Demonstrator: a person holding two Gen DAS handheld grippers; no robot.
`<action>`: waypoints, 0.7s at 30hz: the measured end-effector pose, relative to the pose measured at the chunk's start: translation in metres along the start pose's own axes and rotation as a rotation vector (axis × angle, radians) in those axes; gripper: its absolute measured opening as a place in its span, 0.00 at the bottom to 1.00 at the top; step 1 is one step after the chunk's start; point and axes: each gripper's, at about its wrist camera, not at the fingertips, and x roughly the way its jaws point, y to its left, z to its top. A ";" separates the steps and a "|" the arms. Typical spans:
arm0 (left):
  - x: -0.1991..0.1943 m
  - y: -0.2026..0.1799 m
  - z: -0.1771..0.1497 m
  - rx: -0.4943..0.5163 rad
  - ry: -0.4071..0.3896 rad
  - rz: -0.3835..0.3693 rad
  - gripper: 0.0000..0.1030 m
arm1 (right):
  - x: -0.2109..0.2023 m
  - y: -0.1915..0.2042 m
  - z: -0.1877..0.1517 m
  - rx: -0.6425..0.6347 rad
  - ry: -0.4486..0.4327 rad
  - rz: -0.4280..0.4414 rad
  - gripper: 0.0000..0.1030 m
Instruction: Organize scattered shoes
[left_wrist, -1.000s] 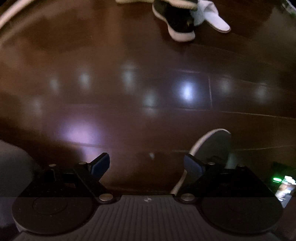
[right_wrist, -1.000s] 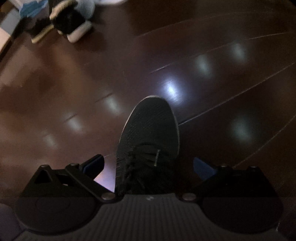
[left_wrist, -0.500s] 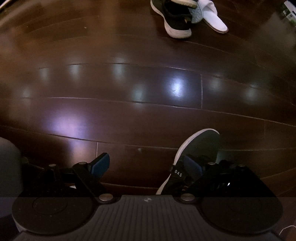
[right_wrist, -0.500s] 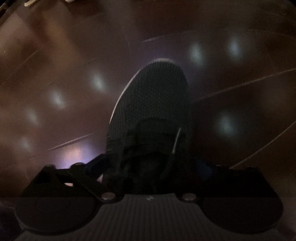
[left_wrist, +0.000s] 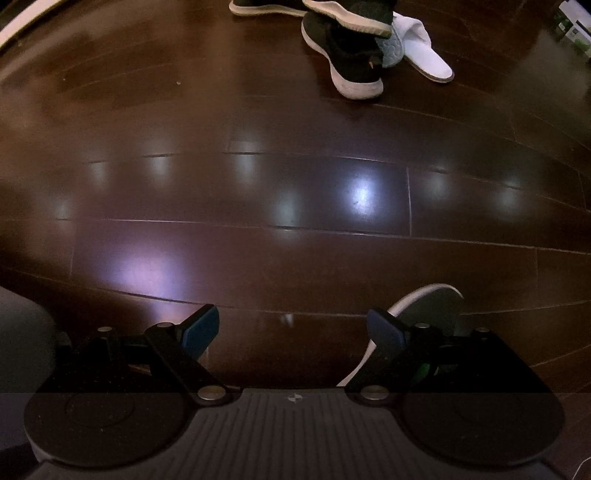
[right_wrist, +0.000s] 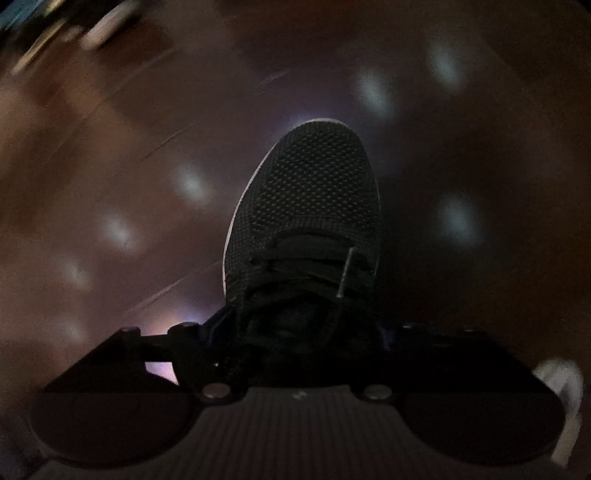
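A black mesh sneaker (right_wrist: 306, 206) with a white sole edge fills the right wrist view, toe pointing away. My right gripper (right_wrist: 303, 328) is shut on it around the laces and collar, and its fingertips are hidden against the shoe's sides. The floor behind it is motion-blurred. In the left wrist view my left gripper (left_wrist: 291, 328) hangs open over the dark wooden floor (left_wrist: 258, 184) with nothing between its fingers. That same sneaker's toe (left_wrist: 432, 306) shows just behind the right finger (left_wrist: 384, 332).
A pile of shoes lies at the far side of the floor: a black sneaker with a white sole (left_wrist: 351, 62), a white slipper (left_wrist: 428, 59), and an overturned shoe (left_wrist: 347, 18) on top. A grey rounded object (left_wrist: 22, 339) sits at the left edge.
My right gripper has shut on the black sneaker and raised it off the floor. In the left view the shoe pile has slid lower and nearer.
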 end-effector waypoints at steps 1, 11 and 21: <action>0.000 0.000 -0.002 0.004 0.001 0.000 0.88 | -0.001 -0.009 0.000 0.058 -0.001 0.005 0.72; -0.002 -0.006 -0.011 0.020 -0.004 0.003 0.88 | -0.008 -0.089 0.002 0.587 -0.007 0.069 0.69; 0.000 -0.010 -0.016 0.028 -0.003 0.013 0.88 | -0.011 -0.143 -0.002 0.848 0.032 0.175 0.71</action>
